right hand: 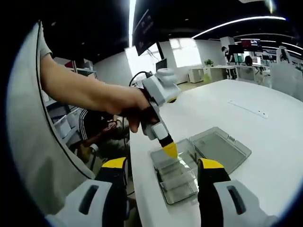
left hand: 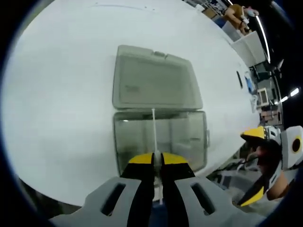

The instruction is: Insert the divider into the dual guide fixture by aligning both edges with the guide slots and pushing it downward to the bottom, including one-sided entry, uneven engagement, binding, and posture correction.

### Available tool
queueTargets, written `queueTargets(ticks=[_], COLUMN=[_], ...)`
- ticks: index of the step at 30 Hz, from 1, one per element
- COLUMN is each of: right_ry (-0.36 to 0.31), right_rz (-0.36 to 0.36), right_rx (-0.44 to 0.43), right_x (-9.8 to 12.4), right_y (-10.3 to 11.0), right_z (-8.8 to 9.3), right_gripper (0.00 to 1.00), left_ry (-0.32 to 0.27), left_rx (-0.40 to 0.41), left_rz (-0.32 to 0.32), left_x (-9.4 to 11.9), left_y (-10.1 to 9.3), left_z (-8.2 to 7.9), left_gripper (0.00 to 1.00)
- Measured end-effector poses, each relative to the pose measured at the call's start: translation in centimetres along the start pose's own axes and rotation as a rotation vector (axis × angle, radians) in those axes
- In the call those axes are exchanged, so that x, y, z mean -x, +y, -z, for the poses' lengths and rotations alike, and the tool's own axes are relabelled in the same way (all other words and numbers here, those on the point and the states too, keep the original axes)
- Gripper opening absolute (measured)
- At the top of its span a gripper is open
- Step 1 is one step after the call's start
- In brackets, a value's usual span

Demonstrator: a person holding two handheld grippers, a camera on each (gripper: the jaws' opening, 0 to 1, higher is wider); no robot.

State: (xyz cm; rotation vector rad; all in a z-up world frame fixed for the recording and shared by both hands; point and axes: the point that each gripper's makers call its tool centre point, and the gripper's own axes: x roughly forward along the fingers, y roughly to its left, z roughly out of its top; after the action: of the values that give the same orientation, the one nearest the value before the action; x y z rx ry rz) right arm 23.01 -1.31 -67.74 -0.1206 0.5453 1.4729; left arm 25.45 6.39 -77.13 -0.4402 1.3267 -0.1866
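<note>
A: Divider [left hand: 154,130]?
B: Thin white sheet, seen edge-on in the left gripper view, upright over the middle of the clear box [left hand: 161,142]. Lower end pinched between the left gripper [left hand: 156,158]'s yellow-tipped jaws, clenched on it. Cannot tell whether its edges sit in the guide slots.

A: Box position?
B: On the white table [left hand: 57,94], close to the near edge. Hinged lid [left hand: 156,82] lies open flat behind it, touching along the hinge.

A: Right gripper [right hand: 163,165]?
B: Released; jaws spread wide, nothing between them, off the table's near edge beside the box [right hand: 177,177].

A: Surroundings?
B: A person's hand [right hand: 130,106] grips the left gripper [right hand: 169,149]; office desks and ceiling lights beyond the table.
</note>
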Motion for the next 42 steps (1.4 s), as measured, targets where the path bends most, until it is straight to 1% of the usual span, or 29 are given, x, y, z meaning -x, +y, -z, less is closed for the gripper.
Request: queueTargets(ticks=[5, 10, 29, 34, 42], right_ry=[-0.005, -0.012, -0.014, -0.017, -0.025], right_rz=[0.002, 0.003, 0.018, 0.018, 0.018], right_rx=[-0.004, -0.004, -0.013, -0.015, -0.014], right_x=[0.0, 0.0, 0.5, 0.5, 0.5], right_y=[0.0, -0.1, -0.4, -0.5, -0.4], right_z=[-0.2, -0.4, -0.2, -0.3, -0.5], right_gripper=[0.57, 0.57, 0.55, 0.56, 0.56], left_ry=[0.003, 0.007, 0.034, 0.042, 0.05], left_rx=[0.003, 0.021, 0.024, 0.013, -0.014], left_rz=[-0.01, -0.005, -0.017, -0.028, -0.064], left_x=[-0.1, -0.3, -1.0, -1.0, -1.0], left_y=[0.3, 0.4, 0.7, 0.6, 0.6], left_z=[-0.1, 0.0, 0.1, 0.1, 0.1], left_gripper=[0.01, 0.01, 0.01, 0.01, 0.01])
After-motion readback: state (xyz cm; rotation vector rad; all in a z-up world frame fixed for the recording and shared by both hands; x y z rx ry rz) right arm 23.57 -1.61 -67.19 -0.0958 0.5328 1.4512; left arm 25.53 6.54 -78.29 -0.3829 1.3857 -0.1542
